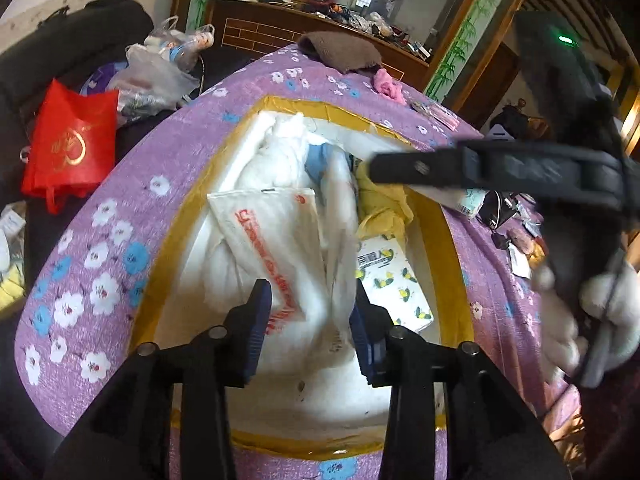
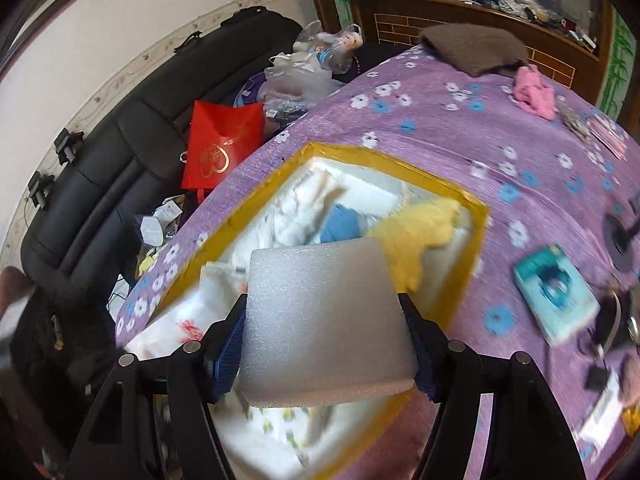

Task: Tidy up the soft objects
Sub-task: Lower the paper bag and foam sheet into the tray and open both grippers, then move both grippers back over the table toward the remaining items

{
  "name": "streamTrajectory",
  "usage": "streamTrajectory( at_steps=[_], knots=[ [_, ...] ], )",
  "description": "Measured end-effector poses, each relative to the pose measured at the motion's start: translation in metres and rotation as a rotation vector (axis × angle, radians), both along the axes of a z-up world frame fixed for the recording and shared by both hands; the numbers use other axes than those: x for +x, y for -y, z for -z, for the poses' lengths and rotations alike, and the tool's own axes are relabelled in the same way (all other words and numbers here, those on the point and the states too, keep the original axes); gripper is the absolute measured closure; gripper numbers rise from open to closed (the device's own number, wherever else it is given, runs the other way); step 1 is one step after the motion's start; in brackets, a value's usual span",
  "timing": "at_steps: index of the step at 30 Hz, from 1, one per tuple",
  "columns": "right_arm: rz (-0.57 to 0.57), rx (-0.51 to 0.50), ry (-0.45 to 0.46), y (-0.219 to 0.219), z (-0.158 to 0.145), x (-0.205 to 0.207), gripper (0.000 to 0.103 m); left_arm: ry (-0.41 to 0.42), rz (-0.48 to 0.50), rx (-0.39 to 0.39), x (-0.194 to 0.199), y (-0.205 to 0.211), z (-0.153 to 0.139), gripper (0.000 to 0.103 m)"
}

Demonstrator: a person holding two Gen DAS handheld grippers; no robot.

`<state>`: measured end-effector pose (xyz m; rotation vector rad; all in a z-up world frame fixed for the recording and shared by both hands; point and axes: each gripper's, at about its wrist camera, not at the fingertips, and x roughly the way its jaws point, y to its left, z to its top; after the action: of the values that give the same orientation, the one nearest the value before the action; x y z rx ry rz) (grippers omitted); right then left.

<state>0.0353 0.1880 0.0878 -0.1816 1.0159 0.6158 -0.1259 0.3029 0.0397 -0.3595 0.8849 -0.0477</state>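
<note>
A white foam box with yellow-taped rim (image 1: 448, 224) (image 2: 476, 216) sits on the purple flowered cloth. It holds white plastic bags (image 1: 272, 232), a blue cloth (image 2: 340, 224), a yellow cloth (image 1: 380, 208) (image 2: 420, 232) and a lemon-print pack (image 1: 392, 280). My left gripper (image 1: 308, 328) hovers open over the box's near end, empty. My right gripper (image 2: 324, 320) is shut on a white foam block (image 2: 324, 320) held above the box. The right gripper also shows in the left wrist view (image 1: 384, 174), reaching over the box from the right.
A brown towel (image 2: 476, 50) and a pink cloth (image 2: 534, 92) lie at the far edge of the cloth. A teal packet (image 2: 554, 292) and small items lie to the right. A red bag (image 1: 72, 144), plastic bags and a black sofa (image 2: 100, 152) are on the left.
</note>
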Motion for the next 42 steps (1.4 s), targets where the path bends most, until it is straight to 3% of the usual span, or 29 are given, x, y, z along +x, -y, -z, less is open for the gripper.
streamTrajectory(
  at_steps=[6,8,9,15,19,23,30,42],
  knots=[
    [0.026,-0.013,0.019,-0.029,0.014,0.032,0.032,0.037,-0.026,-0.059,-0.014,-0.016,-0.008,0.064],
    [0.05,0.012,-0.002,-0.033,0.02,0.041,0.029,0.048,-0.03,-0.071,-0.017,-0.018,-0.011,0.047],
    [0.068,0.026,-0.009,-0.034,0.022,0.045,0.024,0.051,-0.031,-0.075,-0.018,-0.018,-0.012,0.045],
    [0.107,0.102,0.004,-0.011,0.012,0.043,0.018,0.08,-0.048,-0.11,-0.023,-0.024,-0.019,0.043],
    [0.118,0.134,0.053,0.015,-0.001,0.025,0.018,0.09,-0.058,-0.06,-0.024,-0.016,-0.025,0.043],
    [0.122,0.16,0.088,0.052,-0.005,-0.008,0.016,0.085,-0.062,0.041,-0.024,0.003,-0.031,0.043],
    [0.171,0.157,0.128,0.127,0.01,-0.067,0.014,0.102,-0.009,0.195,-0.026,0.047,-0.043,0.043],
    [0.344,0.211,0.13,0.264,0.013,-0.112,0.014,0.063,0.109,0.331,-0.017,0.127,-0.047,0.043]
  ],
)
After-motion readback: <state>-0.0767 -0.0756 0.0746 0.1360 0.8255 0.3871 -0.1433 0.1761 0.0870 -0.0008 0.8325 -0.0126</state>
